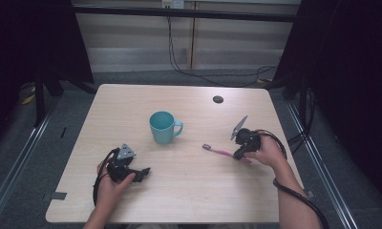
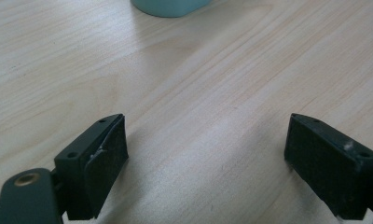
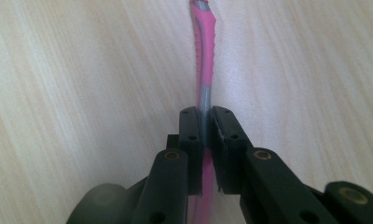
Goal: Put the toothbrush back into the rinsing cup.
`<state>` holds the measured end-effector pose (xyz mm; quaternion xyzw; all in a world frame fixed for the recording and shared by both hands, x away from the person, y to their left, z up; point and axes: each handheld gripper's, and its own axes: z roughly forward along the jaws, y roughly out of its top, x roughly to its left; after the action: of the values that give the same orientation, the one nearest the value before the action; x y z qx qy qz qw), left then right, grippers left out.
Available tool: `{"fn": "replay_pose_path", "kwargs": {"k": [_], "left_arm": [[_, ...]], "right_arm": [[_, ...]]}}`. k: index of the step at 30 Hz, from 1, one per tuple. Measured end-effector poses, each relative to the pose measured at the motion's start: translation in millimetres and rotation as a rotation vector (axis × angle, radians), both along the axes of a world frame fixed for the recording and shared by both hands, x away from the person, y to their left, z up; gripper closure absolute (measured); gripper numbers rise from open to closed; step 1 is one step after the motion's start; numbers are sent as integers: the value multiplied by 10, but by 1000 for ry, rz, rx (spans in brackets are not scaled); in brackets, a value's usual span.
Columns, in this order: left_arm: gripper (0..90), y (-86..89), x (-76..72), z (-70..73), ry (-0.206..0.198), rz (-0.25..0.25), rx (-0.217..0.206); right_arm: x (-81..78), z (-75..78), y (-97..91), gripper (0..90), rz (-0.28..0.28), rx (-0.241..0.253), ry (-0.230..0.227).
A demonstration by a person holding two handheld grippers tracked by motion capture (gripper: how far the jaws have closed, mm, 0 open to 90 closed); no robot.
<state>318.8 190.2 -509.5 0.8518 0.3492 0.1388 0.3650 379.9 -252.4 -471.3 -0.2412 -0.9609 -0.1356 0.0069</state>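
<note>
Pale wood-grain laminate covers the desk, a squarish top with rounded corners and a small dark round grommet near the far edge. From the high view, a teal mug stands upright around the middle, smooth and cylindrical, handle sticking out toward the person's right. The left gripper sits low on the near left part of the desk in the left hand, grey three-cornered plate on top, well apart from the mug. Over on the right, the right hand holds the right gripper down on a pink toothbrush, which is lying pretty much flat on the desk with its head pointing toward the mug.

Left gripper view: the matte black fingers are spread wide, blocky with little screw holes, just bare wood grain between them. The mug's rounded teal base peeks in at the top edge.

Right gripper view: the black fingers are pinching the toothbrush handle, pressed tight on both sides. The handle is slim, glossy pink with a grey strip and a ribbed edge, running straight away along the desk.
</note>
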Motion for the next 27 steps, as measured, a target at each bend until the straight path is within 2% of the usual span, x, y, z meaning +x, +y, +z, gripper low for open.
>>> {"fn": "replay_pose_path", "kwargs": {"k": [3, 6, 15, 17, 27], "left_arm": [[129, 0, 0, 0, 0, 0, 0], [129, 0, 0, 0, 0, 0, 0], [129, 0, 0, 0, 1, 0, 0], [129, 0, 0, 0, 0, -1, 0], [129, 3, 6, 0, 0, -10, -2]], "right_arm": [[-33, -7, -41, 833, -49, 26, -1], [-67, 6, -87, 833, -70, 63, 2], [-214, 120, -199, 833, -108, 128, -47], [-244, 132, -221, 833, -114, 156, -52], [-291, 205, -276, 833, -168, 223, -101]]}}
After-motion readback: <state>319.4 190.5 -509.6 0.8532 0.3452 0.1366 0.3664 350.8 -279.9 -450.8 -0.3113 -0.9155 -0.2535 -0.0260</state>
